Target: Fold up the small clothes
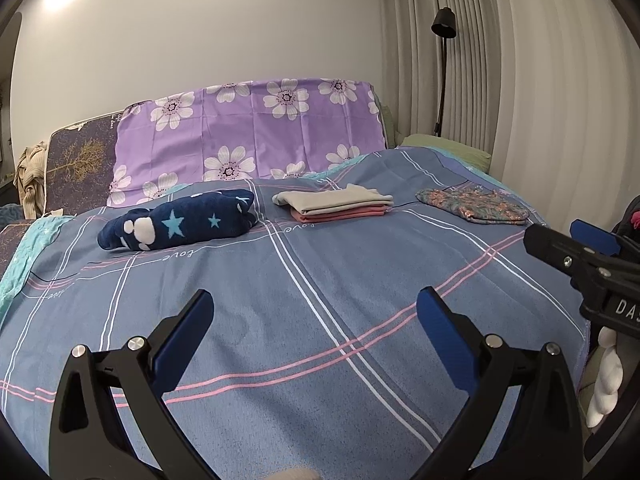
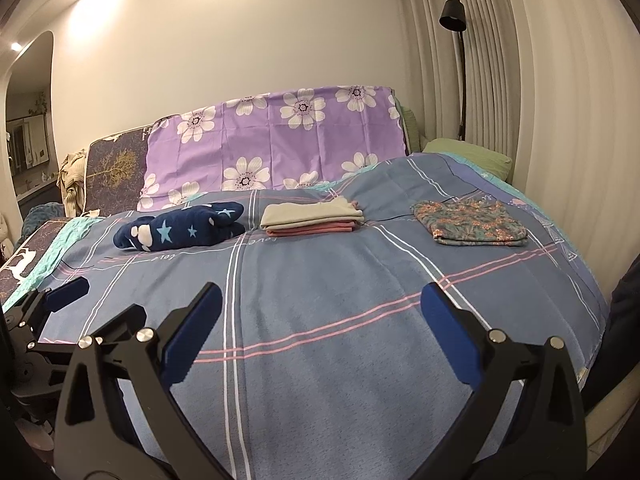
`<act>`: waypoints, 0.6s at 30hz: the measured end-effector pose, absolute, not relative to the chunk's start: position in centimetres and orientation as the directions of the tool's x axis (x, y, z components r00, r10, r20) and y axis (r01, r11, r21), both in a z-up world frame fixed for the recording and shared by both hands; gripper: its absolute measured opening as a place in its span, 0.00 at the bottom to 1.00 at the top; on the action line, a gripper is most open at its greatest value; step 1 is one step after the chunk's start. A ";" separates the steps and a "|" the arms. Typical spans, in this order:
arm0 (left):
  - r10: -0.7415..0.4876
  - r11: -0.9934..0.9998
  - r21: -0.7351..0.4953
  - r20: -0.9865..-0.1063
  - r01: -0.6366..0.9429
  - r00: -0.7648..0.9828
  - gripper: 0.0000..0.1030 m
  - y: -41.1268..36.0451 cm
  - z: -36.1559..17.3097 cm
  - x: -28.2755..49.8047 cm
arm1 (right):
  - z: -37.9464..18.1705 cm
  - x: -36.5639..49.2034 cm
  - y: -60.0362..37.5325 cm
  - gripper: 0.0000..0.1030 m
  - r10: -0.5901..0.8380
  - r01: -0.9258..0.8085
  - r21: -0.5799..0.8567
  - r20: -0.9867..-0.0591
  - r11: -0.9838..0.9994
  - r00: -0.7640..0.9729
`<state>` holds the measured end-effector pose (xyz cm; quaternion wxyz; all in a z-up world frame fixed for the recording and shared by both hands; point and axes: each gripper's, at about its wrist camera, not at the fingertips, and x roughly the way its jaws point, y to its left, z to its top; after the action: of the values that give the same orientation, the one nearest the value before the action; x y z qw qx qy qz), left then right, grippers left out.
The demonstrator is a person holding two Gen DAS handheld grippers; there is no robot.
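Beyond both hand-held grippers, spread wide: beige/pink folded stack (image 2: 310, 218), well apart.

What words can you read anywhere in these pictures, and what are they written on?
"love": in cursive on the blue-grey plaid bedspread, once below the navy star-print fleece bundle at, once below the folded beige and pink clothes stack.
"DA": white letters, cut off, on the black right hand-held gripper.
White script on the dark tree-print cushion: too small to read.
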<state>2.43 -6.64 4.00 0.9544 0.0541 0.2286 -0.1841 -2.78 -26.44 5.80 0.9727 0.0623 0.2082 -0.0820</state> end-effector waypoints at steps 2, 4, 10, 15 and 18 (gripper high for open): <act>-0.326 0.926 0.022 -0.455 0.376 0.829 0.99 -6.7 4.0 2.3 | 5.7 -2.8 -26.5 0.98 -0.131 0.184 0.089 -0.418 0.979 0.899; -0.326 0.925 0.027 -0.456 0.379 0.828 0.99 -6.7 3.9 2.2 | 5.8 -2.8 -26.5 0.98 -0.131 0.184 0.090 -0.418 0.979 0.899; -0.327 0.922 0.040 -0.457 0.386 0.827 0.99 -7.1 3.8 2.0 | 5.5 -2.8 -26.4 0.98 -0.126 0.178 0.086 -0.422 0.980 0.898; -0.327 0.922 0.040 -0.458 0.386 0.827 0.99 -7.4 3.7 2.0 | 5.3 -2.9 -26.5 0.98 -0.127 0.184 0.096 -0.424 0.978 0.897; -0.331 0.920 0.037 -0.456 0.389 0.826 0.99 -7.4 3.8 2.0 | 5.2 -2.9 -26.7 0.98 -0.128 0.189 0.103 -0.427 0.977 0.895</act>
<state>1.95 -7.44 3.76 0.9533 0.0645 0.2265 -0.1889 -2.86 -26.67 5.18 0.9709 0.0709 0.2139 -0.0815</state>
